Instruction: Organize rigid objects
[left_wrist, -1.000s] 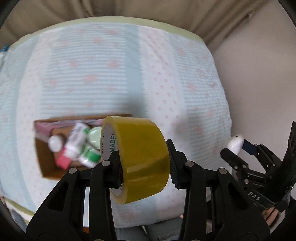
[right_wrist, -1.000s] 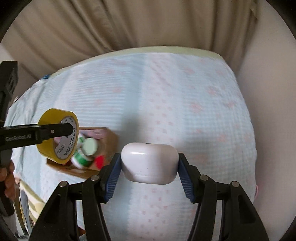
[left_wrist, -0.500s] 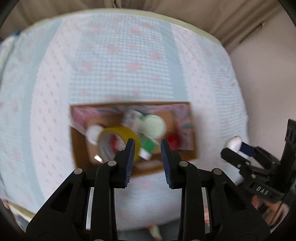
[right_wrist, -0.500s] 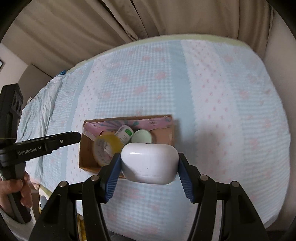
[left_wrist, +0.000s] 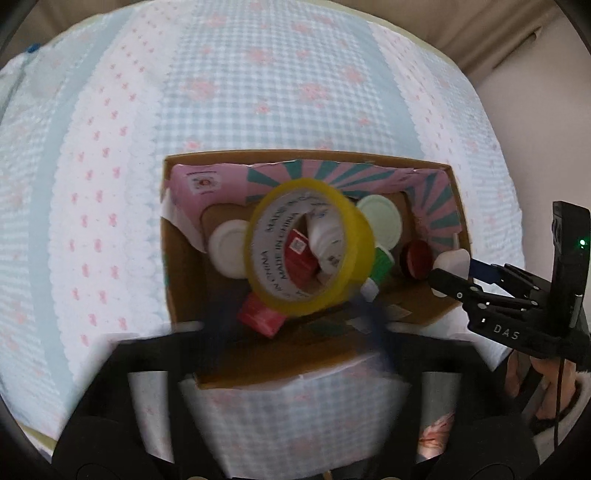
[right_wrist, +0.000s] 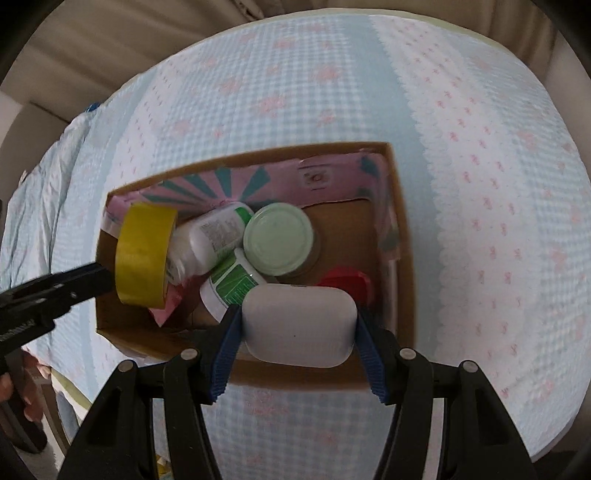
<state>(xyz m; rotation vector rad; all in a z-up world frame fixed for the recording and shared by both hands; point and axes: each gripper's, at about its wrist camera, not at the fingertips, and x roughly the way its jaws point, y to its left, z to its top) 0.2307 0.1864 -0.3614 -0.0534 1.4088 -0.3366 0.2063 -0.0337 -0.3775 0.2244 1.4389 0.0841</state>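
1. My left gripper is opening over the cardboard box; its blurred jaws stand apart, gripping nothing.
2. The yellow tape roll sits in the box, seemingly atop the bottles.
3. My right gripper clamps a white case above the box's near corner.

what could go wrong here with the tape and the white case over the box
The yellow tape roll sits tilted on the bottles as the left gripper opens its jaws; it may roll or slip off the pile.

The right gripper clamps the white case above a crowded cardboard box. Dropped there, it could land on the red cap or green-lidded jar and bounce, possibly out over the near wall.
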